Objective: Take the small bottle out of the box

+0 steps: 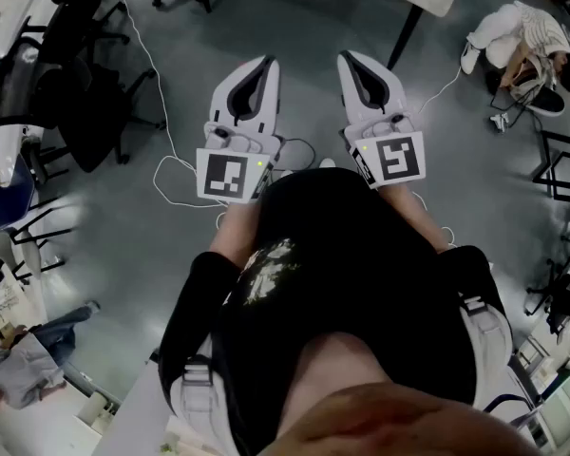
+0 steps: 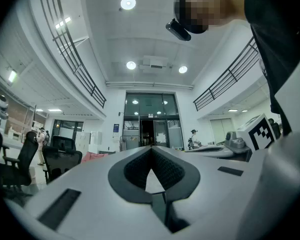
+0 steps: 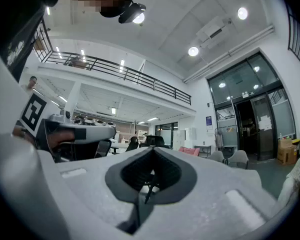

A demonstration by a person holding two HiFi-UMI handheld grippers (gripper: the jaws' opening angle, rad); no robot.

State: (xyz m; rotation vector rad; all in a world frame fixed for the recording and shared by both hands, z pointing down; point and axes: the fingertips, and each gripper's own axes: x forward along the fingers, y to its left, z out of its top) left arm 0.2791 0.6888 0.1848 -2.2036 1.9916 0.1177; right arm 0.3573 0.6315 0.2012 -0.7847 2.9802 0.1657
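Head view: a grey floor [image 1: 294, 55] is seen far below. The lower middle is filled by the black shirt [image 1: 342, 274] worn by the person. Black chairs [image 1: 85, 93] are set at the left. The left gripper [image 1: 264, 62] and the right gripper [image 1: 346, 57] are held side by side in front of the chest, close but apart. In the gripper views, both pairs of jaws are seen pressed together, and nothing is held in them. A marker cube [image 1: 230, 174] is fixed on the left gripper. White cables [image 1: 171, 174] are spread on the floor. The bottle and box are shown in no view, so their place cannot be told.
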